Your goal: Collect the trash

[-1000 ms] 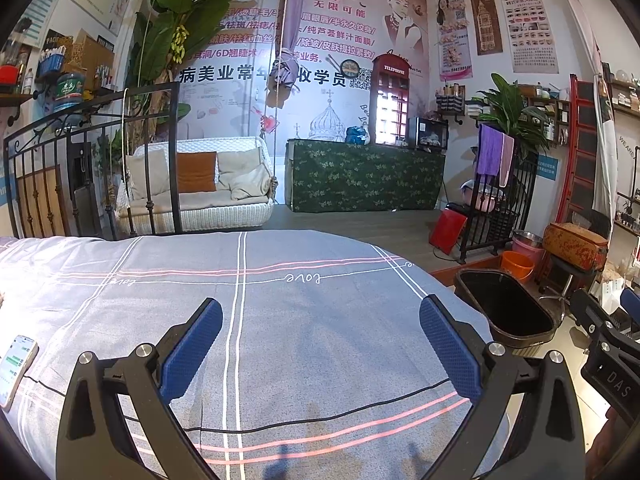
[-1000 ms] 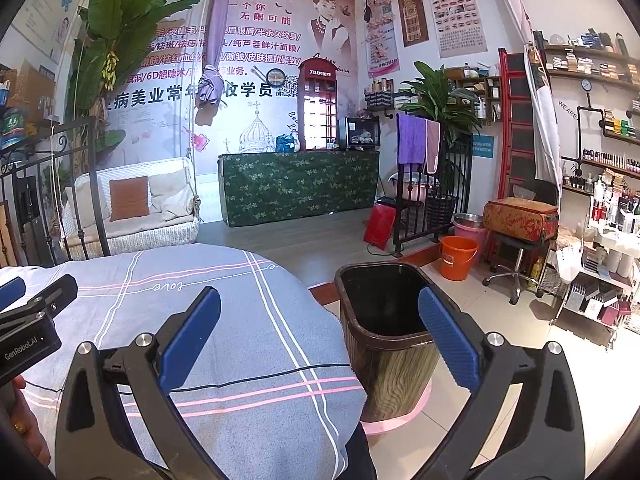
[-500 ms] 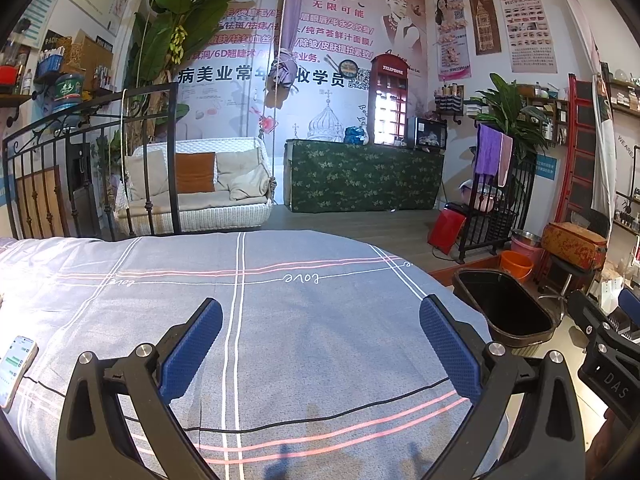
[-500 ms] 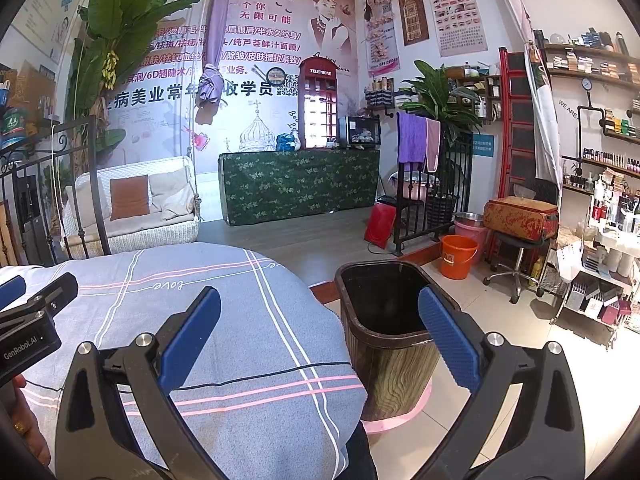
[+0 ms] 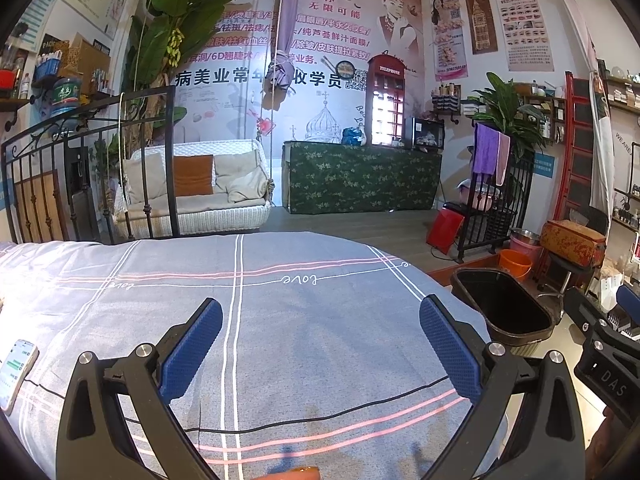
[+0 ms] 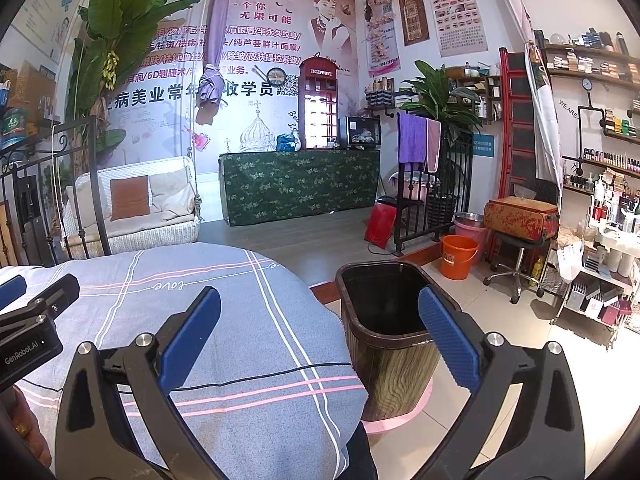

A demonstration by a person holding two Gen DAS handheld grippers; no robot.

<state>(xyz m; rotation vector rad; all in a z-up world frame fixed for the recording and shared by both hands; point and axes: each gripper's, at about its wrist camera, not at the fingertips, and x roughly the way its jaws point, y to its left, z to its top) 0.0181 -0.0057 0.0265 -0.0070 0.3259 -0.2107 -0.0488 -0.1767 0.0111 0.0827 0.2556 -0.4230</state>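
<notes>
"love" script (image 5: 299,279) on striped bedsheet (image 5: 320,340)

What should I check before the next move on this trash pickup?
1. Left gripper open and holding nothing: ok.
2. Right gripper open and holding nothing: ok.
3. Bin upright on the floor beside the bed, mouth unobstructed: ok.
4. Trash in sight on the sheet: not ok, none shows in either view.
5. Phone at the left edge of the sheet is not trash, leave it: ok, clear of both grippers.
6. Black cable across the sheet under the left gripper, snag risk: cannot tell where it ends.
</notes>
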